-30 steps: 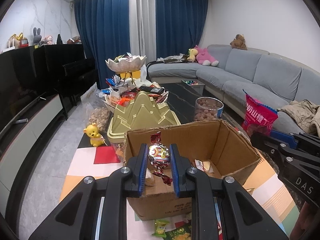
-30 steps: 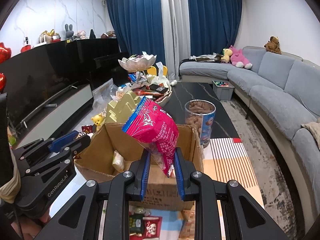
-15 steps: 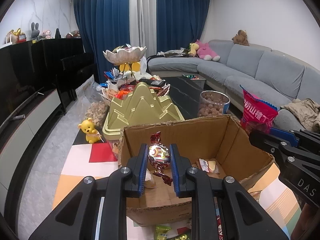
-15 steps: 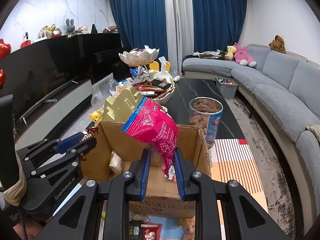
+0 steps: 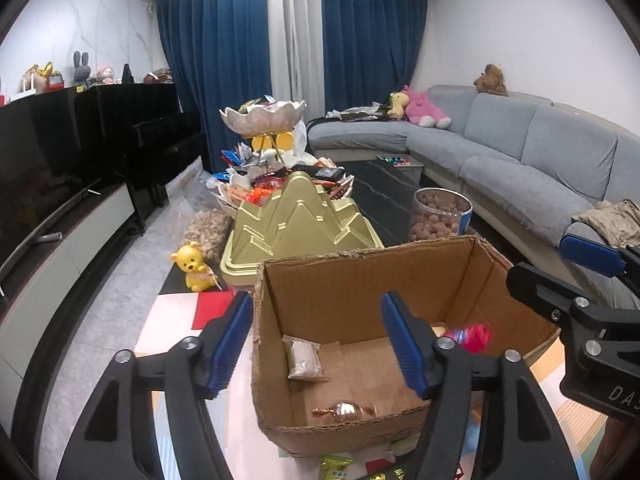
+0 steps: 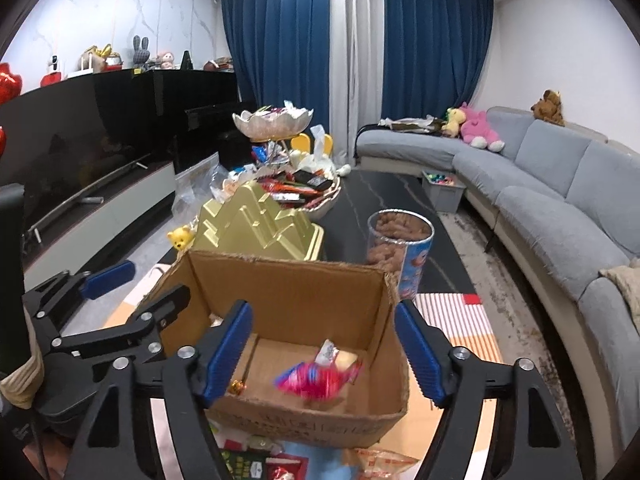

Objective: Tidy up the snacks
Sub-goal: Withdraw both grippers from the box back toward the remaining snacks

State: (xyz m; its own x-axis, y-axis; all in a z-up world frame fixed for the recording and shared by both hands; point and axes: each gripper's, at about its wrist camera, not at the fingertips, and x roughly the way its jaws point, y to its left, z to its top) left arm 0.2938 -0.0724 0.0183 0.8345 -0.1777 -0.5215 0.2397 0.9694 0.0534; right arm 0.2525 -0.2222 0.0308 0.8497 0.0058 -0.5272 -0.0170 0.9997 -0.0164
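Observation:
An open cardboard box (image 5: 360, 276) stands right in front of both grippers. My left gripper (image 5: 318, 344) hovers over its near edge; its jaws are opening and nothing is between them. Below it a foil-wrapped candy (image 5: 344, 410) lies on the box floor, near a small beige packet (image 5: 304, 360). My right gripper (image 6: 324, 354) is over the same box (image 6: 280, 280), jaws also opening and empty. A pink snack bag (image 6: 316, 380) is blurred inside the box beneath it, and the pink snack bag (image 5: 470, 334) also shows blurred in the left wrist view. Each gripper appears in the other's view: right gripper (image 5: 560, 268), left gripper (image 6: 140, 286).
Behind the box stand a gold mountain-shaped container (image 5: 300, 220), a clear jar of brown snacks (image 5: 440, 216), a yellow bear figure (image 5: 194, 266) and a heaped snack tray (image 6: 304, 192). Loose packets (image 5: 336, 466) lie before the box. A grey sofa (image 6: 560, 208) runs along the right, a TV cabinet (image 5: 60, 240) along the left.
Both grippers went from shut to open. The foil candy left the left gripper and now lies on the box floor. The pink bag left the right gripper and is dropping into the box.

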